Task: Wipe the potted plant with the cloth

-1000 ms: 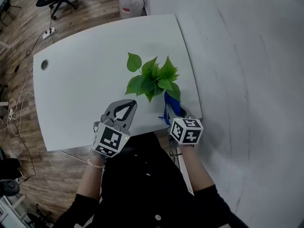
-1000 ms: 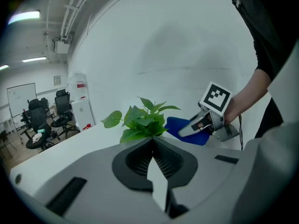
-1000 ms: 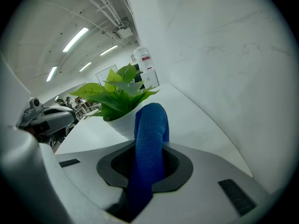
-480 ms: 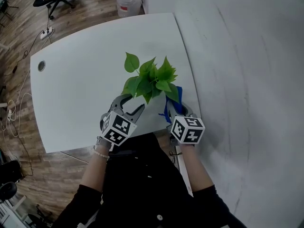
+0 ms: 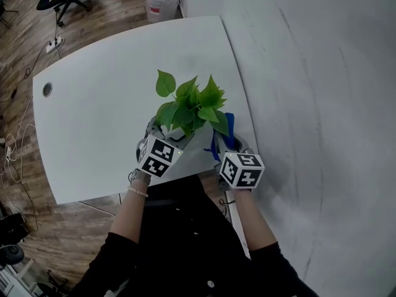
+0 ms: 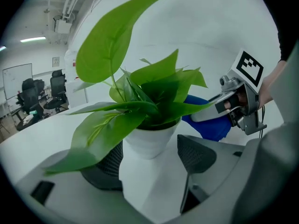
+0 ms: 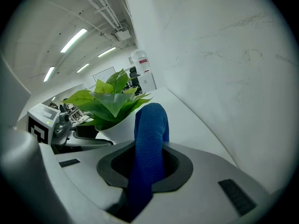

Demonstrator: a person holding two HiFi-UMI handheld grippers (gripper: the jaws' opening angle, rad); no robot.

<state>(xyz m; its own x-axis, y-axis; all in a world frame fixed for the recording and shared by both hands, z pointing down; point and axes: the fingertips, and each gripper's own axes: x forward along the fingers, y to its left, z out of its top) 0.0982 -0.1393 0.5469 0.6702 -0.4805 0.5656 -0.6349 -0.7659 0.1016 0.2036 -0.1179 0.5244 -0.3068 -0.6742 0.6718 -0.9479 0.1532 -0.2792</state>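
Near the white counter's near right corner, a potted plant stands just ahead of the left gripper, its fingers just opened wide and gripping nothing, while the right gripper's fingers pinch a blue cloth beside the leaves.

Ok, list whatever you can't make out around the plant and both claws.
- Pot: head view, hidden under the leaves.
- Left claw tips: head view, covered by leaves and its marker cube. Its jaws have just been opening, with the pot between them, unpressed.
- Cloth lower end: right gripper view, sunk between the right claw's shut jaws.
- Whether the cloth touches the leaves: head view, too small to tell.
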